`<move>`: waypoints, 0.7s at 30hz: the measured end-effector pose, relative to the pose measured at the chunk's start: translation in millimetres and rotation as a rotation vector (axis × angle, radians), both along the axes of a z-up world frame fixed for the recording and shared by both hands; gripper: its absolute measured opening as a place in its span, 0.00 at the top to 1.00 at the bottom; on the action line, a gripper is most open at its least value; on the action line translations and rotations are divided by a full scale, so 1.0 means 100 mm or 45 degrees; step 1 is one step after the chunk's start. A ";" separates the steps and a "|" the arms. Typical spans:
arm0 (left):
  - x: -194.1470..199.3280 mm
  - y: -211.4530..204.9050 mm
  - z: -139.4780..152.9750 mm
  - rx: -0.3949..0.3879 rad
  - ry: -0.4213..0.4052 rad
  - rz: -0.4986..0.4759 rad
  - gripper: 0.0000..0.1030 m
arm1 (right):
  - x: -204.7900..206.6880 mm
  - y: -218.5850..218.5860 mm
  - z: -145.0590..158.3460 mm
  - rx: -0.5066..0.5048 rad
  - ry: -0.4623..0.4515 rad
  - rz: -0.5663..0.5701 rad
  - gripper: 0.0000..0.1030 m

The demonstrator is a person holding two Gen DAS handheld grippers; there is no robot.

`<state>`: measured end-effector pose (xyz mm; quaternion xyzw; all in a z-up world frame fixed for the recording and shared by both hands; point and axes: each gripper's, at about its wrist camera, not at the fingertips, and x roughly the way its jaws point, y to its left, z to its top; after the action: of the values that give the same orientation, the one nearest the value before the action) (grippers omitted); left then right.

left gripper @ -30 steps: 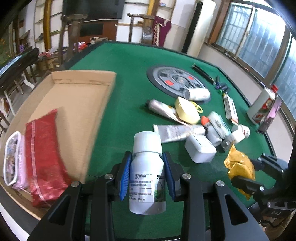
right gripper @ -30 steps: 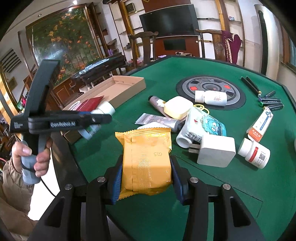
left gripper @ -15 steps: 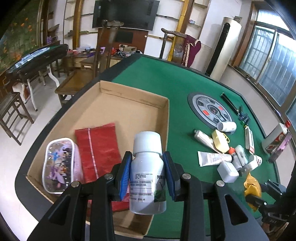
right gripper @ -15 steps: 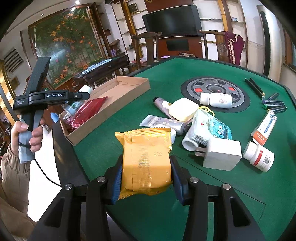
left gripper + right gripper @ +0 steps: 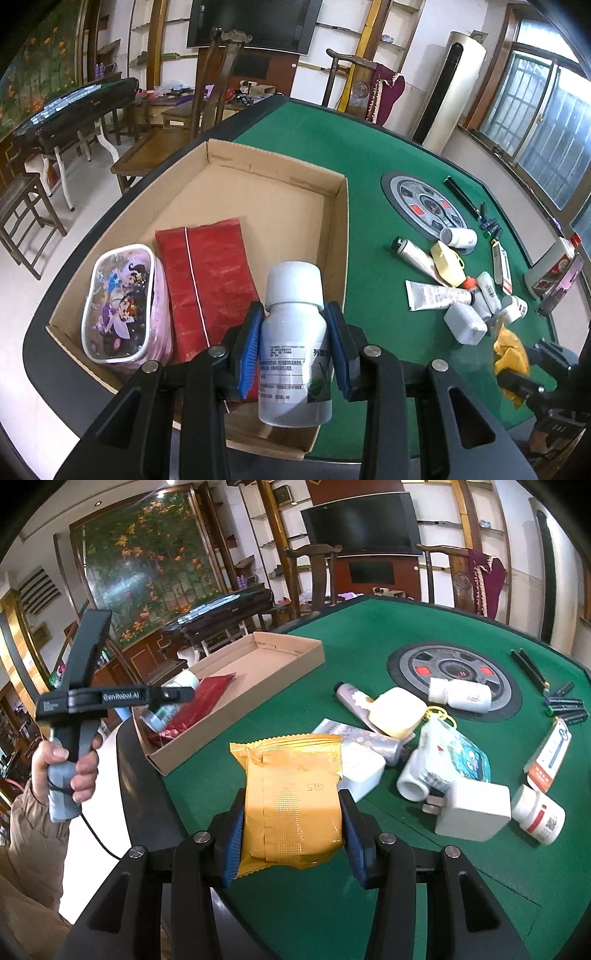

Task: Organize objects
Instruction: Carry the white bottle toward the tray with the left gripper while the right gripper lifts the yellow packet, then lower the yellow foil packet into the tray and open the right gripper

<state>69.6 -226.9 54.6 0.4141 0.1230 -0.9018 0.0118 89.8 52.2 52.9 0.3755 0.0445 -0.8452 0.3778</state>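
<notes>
My left gripper (image 5: 293, 347) is shut on a white pill bottle (image 5: 293, 332) with a white cap, held above the near end of a shallow cardboard box (image 5: 341, 229). In the box lie a red packet (image 5: 210, 280) and a pink cartoon pouch (image 5: 122, 302). My right gripper (image 5: 291, 830) is shut on a yellow foil packet (image 5: 291, 794) over the green table's near edge. In the right wrist view the left gripper (image 5: 166, 696) hangs over the box (image 5: 236, 716), held by a person's hand (image 5: 62, 764).
A pile of loose items lies on the green felt (image 5: 369, 627): tubes (image 5: 436, 295), a white charger block (image 5: 472, 808), small white bottles (image 5: 539, 814), a yellow case (image 5: 399, 712), pens (image 5: 563, 703). A round grey centre plate (image 5: 454, 668) holds another bottle. Chairs stand beyond the table.
My left gripper has carried the bottle leftward from above the felt to above the box. The right gripper with the yellow packet has barely shifted.
</notes>
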 end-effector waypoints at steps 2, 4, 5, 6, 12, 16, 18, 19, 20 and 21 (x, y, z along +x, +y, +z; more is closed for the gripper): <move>0.01 -0.01 -0.02 0.002 0.007 -0.004 0.68 | -0.01 -0.04 0.01 0.000 0.004 0.008 0.51; 0.03 -0.02 -0.05 0.004 0.027 -0.012 0.68 | -0.01 -0.08 0.02 0.000 0.006 0.019 0.51; 0.05 -0.03 -0.06 0.005 0.038 -0.018 0.68 | -0.01 -0.10 0.02 -0.002 0.006 0.024 0.51; 0.07 -0.04 -0.07 0.008 0.045 -0.022 0.68 | -0.02 -0.12 0.03 -0.004 0.004 0.029 0.51; 0.13 -0.03 -0.16 0.007 0.062 -0.047 0.68 | -0.07 -0.30 0.10 -0.022 0.018 0.061 0.51; 0.16 0.00 -0.21 -0.003 0.082 -0.071 0.68 | -0.11 -0.46 0.17 -0.035 0.037 0.095 0.51; 0.16 0.01 -0.24 -0.013 0.089 -0.076 0.68 | -0.13 -0.54 0.19 -0.039 0.045 0.111 0.51; 0.16 0.01 -0.25 -0.018 0.094 -0.079 0.68 | -0.15 -0.58 0.20 -0.041 0.044 0.119 0.51; 0.17 0.01 -0.25 -0.025 0.097 -0.083 0.68 | -0.18 -0.62 0.22 -0.044 0.043 0.122 0.51; 0.17 0.02 -0.25 -0.036 0.097 -0.086 0.68 | -0.20 -0.66 0.22 -0.045 0.040 0.125 0.51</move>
<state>87.0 -225.0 29.9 0.3831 0.0964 -0.9185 -0.0176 69.4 -13.6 75.3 0.3530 0.0539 -0.8320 0.4247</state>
